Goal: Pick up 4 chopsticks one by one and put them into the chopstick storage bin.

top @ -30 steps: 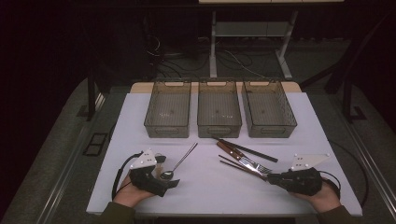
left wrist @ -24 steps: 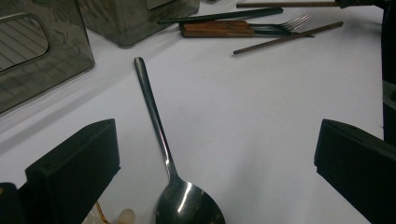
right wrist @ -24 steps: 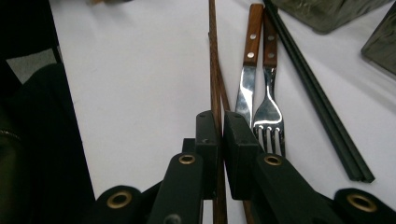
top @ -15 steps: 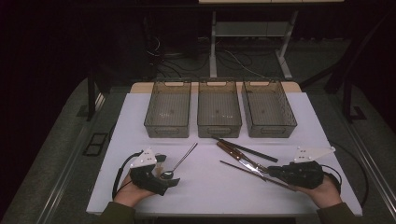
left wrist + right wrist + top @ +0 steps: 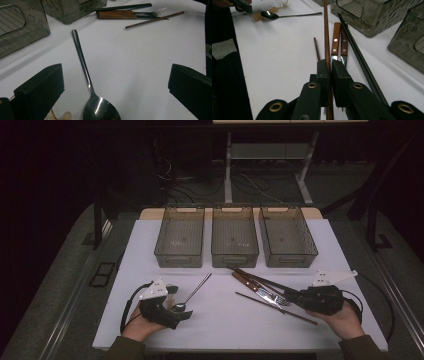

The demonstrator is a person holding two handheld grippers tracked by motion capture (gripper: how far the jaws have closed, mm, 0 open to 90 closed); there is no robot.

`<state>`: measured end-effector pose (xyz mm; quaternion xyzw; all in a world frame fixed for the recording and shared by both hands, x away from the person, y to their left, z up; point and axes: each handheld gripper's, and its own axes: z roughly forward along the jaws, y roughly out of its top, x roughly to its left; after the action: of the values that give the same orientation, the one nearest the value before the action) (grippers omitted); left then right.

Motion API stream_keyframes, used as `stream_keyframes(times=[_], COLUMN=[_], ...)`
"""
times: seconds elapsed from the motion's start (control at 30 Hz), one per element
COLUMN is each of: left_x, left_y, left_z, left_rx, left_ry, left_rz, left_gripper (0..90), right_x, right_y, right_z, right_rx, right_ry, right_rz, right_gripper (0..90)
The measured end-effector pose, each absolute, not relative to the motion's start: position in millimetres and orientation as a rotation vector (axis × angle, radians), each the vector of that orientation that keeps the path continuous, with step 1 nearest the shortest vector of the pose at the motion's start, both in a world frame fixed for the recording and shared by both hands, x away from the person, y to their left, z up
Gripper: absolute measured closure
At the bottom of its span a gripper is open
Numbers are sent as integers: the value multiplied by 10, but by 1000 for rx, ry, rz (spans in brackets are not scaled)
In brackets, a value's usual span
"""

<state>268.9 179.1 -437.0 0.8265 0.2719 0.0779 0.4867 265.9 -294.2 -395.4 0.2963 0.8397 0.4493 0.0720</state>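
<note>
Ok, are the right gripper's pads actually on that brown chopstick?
Touching. In the right gripper view, the right gripper has both pads pressed against the brown chopstick, which runs up between them.

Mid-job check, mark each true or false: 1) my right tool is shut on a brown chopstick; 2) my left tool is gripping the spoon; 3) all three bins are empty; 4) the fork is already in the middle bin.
1) True: the right tool is clamped on the brown chopstick.
2) False: the left tool is open, and the spoon lies on the table between its jaws, ungripped.
3) True: all three bins look empty.
4) False: the fork lies on the table beside the wooden-handled knife.
</note>
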Motion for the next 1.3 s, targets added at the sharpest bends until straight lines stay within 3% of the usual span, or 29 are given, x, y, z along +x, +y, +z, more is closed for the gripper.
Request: stream_keyframes(times=[1.3], left_x=[2677], left_y=[1794], left_z=[-4360], left_rx=[1998], left_ry=[660], left_rz=[193], left_gripper=[0], right_x=[3073], right_y=[-2427], right_z=[-3789], right_rx=[913], right_ry=[2517], right_rz=[1366], right_gripper=[842])
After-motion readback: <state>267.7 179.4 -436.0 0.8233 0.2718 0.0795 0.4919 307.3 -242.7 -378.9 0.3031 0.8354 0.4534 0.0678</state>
